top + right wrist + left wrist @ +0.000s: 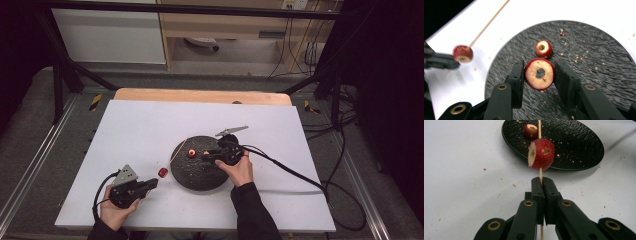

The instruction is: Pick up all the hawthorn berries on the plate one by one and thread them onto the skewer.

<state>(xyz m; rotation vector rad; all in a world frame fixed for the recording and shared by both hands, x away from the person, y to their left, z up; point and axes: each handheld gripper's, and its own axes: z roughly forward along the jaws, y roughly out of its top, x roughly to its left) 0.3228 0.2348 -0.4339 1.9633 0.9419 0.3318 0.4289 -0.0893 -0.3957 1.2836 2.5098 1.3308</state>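
Two grippers work at the white table: the left gripper clamps a thin wooden skewer that carries one red fruit piece. Farther off, over the black plate, the right gripper pinches a cored fruit piece, and another cored piece lies on the plate just beyond.

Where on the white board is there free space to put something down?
Free: the white board behind and left of the black plate, and its right side. Crowded: around the plate, where the skewer, left gripper and right gripper work.
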